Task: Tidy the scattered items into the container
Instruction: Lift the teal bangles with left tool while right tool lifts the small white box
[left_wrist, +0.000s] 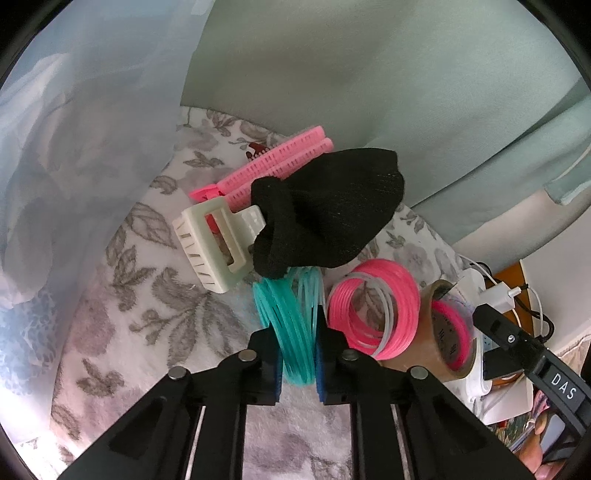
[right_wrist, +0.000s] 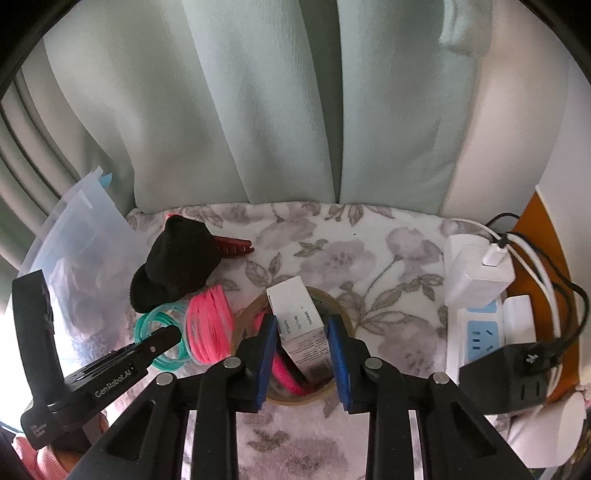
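My left gripper (left_wrist: 297, 343) is shut on a bundle of teal rings (left_wrist: 280, 314) lying on the floral blanket (left_wrist: 166, 314). Just right of them lie pink rings (left_wrist: 373, 310), and beyond them a black sock (left_wrist: 325, 210), a cream claw clip (left_wrist: 210, 243) and pink curler clips (left_wrist: 273, 162). My right gripper (right_wrist: 303, 343) is shut on a small white box (right_wrist: 291, 306) that stands tilted inside a brown tape roll (right_wrist: 295, 400). More pink rings (right_wrist: 284, 373) sit in that roll. A translucent plastic container (right_wrist: 74, 240) stands at the left.
A dark red claw clip (right_wrist: 232, 245) pokes out from behind the sock (right_wrist: 177, 258). At the right edge are a white power strip (right_wrist: 476, 332), a white charger (right_wrist: 476, 273), a black adapter (right_wrist: 506, 376) and cables. Pale green curtains (right_wrist: 258, 110) hang behind the blanket.
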